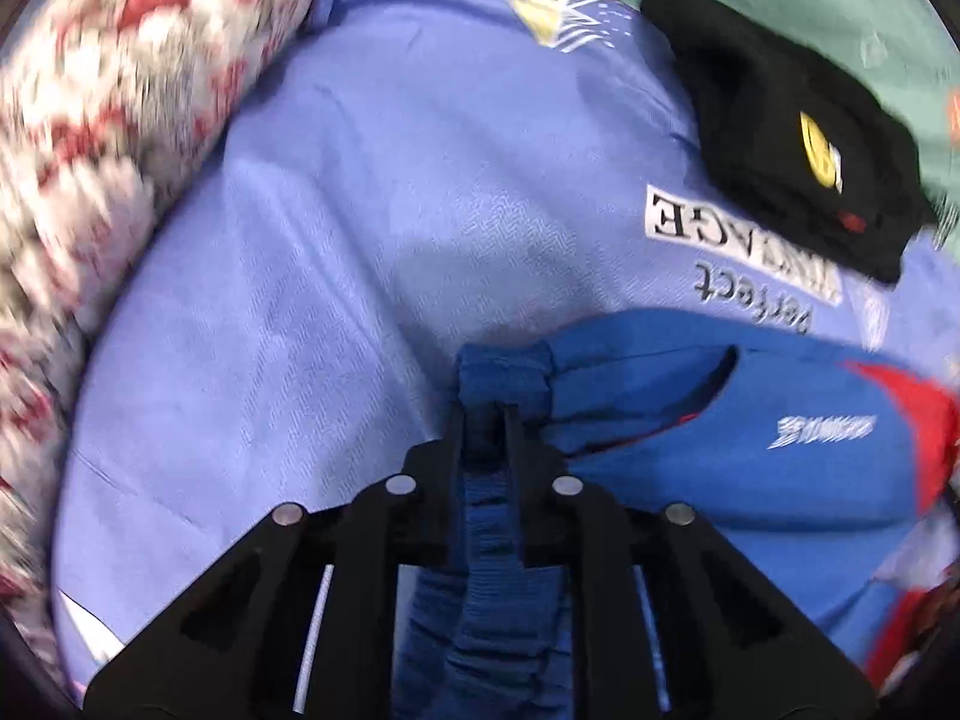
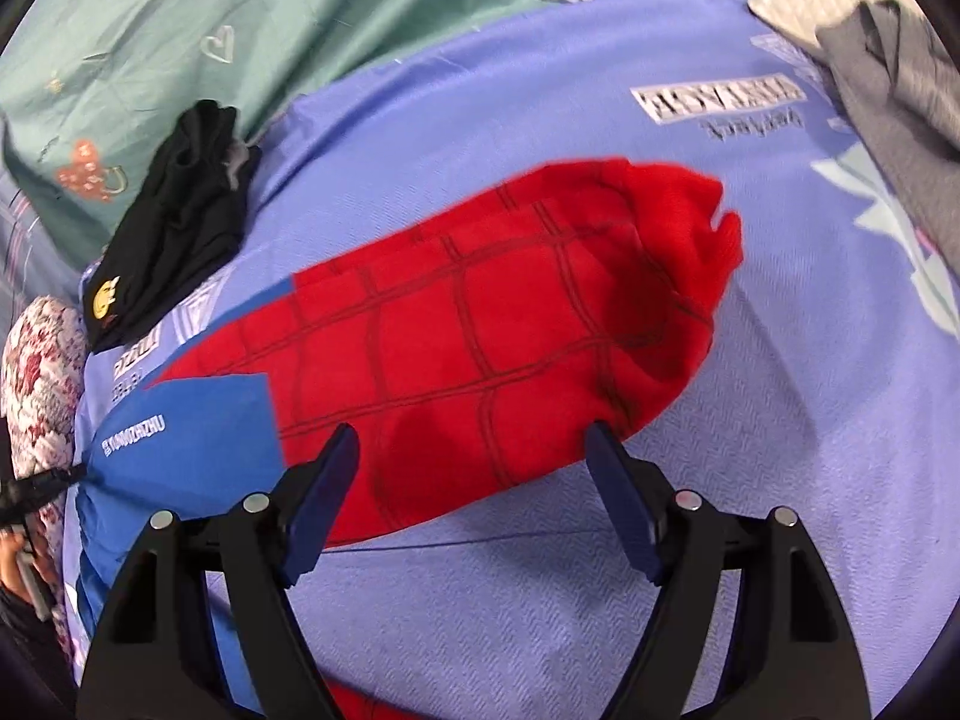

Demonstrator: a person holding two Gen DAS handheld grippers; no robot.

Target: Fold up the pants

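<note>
The pants are red with a dark web pattern and a blue top; they lie on a light blue bed sheet (image 2: 540,600). In the right wrist view the red legs (image 2: 492,330) stretch away to the upper right and the blue waist part (image 2: 192,438) lies at the left. My right gripper (image 2: 474,450) is open, its jaws wide apart just above the near edge of the red legs. In the left wrist view my left gripper (image 1: 486,414) is shut on the bunched blue elastic waistband (image 1: 501,372), with the blue waist part (image 1: 750,438) spreading to the right.
A folded black garment with a yellow smiley badge (image 1: 780,120) (image 2: 174,222) lies on the sheet near the green bedding (image 2: 180,30). A red and white floral pillow (image 1: 90,150) (image 2: 42,372) borders the sheet. A grey garment (image 2: 900,90) lies at the far right.
</note>
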